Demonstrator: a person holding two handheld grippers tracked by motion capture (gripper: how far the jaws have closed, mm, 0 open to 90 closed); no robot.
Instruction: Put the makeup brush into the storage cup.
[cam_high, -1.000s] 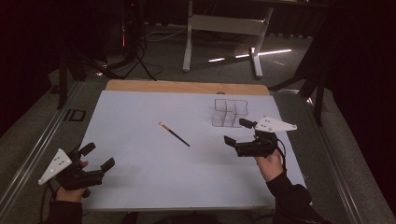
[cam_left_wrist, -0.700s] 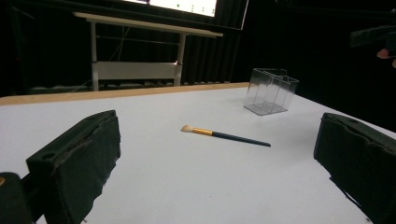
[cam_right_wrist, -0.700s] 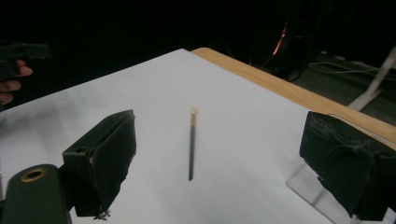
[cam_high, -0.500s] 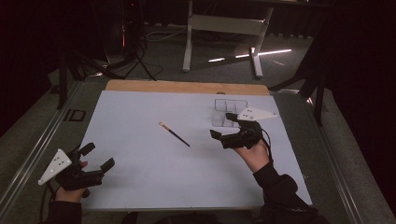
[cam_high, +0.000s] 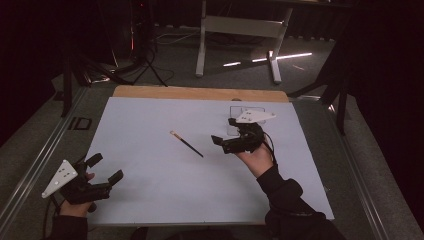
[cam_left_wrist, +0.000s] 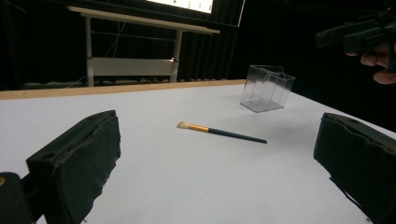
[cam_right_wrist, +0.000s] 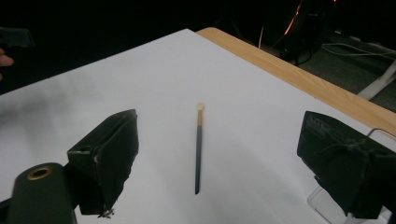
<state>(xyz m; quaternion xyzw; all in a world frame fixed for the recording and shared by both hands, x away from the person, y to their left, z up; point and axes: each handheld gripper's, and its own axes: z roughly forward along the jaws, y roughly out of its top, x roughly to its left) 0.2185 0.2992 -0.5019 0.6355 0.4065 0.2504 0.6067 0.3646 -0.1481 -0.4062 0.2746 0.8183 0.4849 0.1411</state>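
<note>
Right gripper (cam_high: 223, 135) wide open, empty, aimed left at brush (cam_high: 186, 144) for a pickup. Left gripper (cam_high: 101, 168) open, empty, parked near-left.

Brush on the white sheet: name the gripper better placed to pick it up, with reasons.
Right. The right gripper hangs open just beside the brush, whose handle lies between its spread jaws in the right gripper view. The left gripper sits open at the sheet's near left corner, much farther off.
</note>
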